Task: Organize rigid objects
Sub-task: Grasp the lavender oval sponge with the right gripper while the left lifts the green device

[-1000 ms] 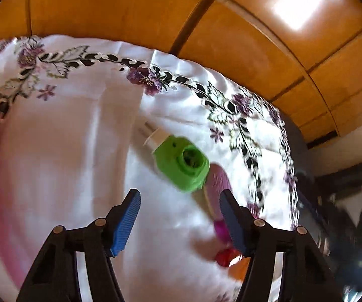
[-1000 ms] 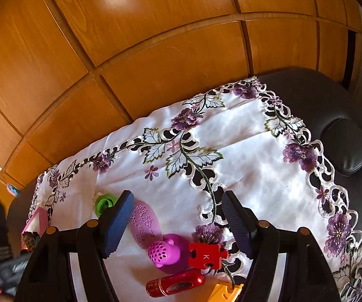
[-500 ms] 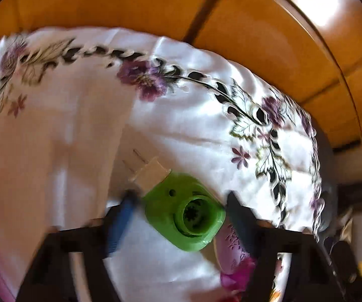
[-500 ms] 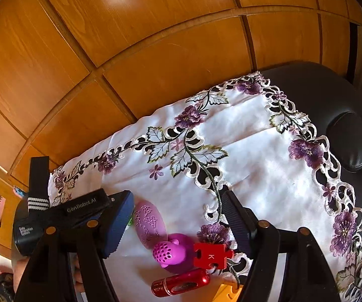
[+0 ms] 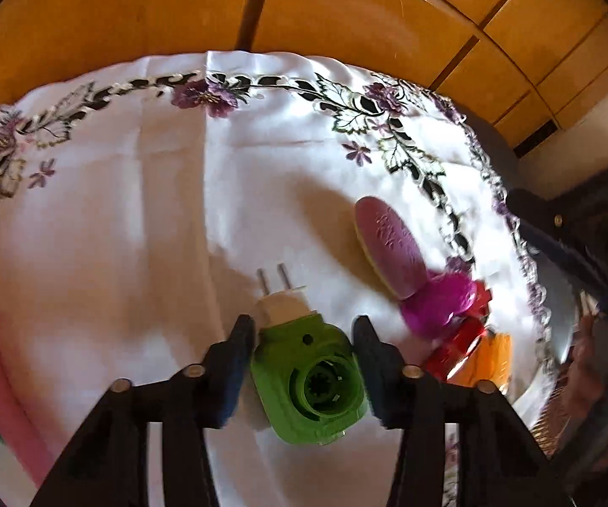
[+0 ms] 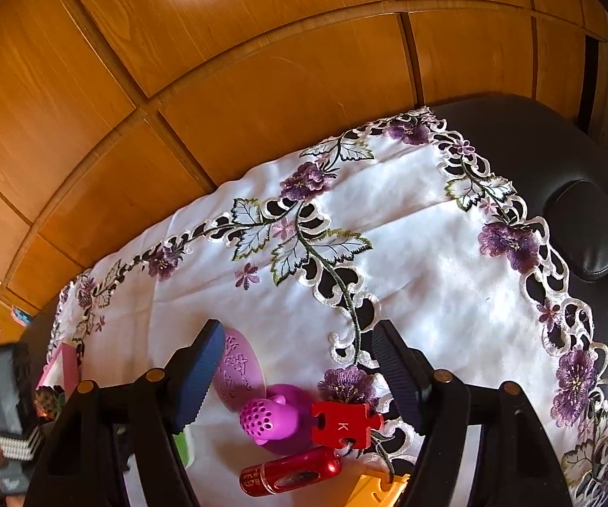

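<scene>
Green hard plastic, the plug-in device [image 5: 308, 376] lies on the white tablecloth [image 5: 135, 219] between your left gripper [image 5: 304, 338] jaws, which have just been closing but not yet pressing, so grip its flat sides, not the thin prongs; it seems light.

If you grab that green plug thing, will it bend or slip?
The green plug-in looks like hard moulded plastic, so it probably stays stiff. Its glossy sides might slip slightly. It lies flat on the tablecloth, so it likely won't roll; the thin metal prongs seem the delicate part.

Open tongs [image 6: 299, 369] above toys, seemingly.
</scene>
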The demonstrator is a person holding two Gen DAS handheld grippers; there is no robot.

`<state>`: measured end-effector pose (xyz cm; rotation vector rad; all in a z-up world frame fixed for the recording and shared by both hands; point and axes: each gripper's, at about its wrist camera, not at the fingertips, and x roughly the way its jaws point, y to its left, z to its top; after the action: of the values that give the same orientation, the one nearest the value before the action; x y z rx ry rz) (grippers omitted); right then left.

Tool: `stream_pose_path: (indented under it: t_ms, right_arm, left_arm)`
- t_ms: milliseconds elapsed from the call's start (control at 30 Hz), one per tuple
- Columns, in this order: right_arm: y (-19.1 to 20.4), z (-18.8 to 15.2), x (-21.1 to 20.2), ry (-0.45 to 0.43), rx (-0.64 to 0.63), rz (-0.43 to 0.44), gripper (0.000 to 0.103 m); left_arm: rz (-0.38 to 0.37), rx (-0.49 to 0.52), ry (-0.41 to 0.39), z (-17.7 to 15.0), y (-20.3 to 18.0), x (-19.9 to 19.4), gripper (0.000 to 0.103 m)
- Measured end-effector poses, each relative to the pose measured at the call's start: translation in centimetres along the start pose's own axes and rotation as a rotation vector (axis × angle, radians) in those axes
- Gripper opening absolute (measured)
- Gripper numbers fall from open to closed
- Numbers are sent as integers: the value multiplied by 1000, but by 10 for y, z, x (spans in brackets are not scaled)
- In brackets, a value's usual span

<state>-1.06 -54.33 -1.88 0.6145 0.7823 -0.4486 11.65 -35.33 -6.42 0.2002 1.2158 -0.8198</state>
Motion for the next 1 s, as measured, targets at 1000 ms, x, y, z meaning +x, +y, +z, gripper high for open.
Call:
stream_pose_path:
  t_ms: [1000]
  right_arm:
    - [53,-28,34,138,-283,3,68]
  left_arm:
    - [91,47,-138,-69,-10,-3,53]
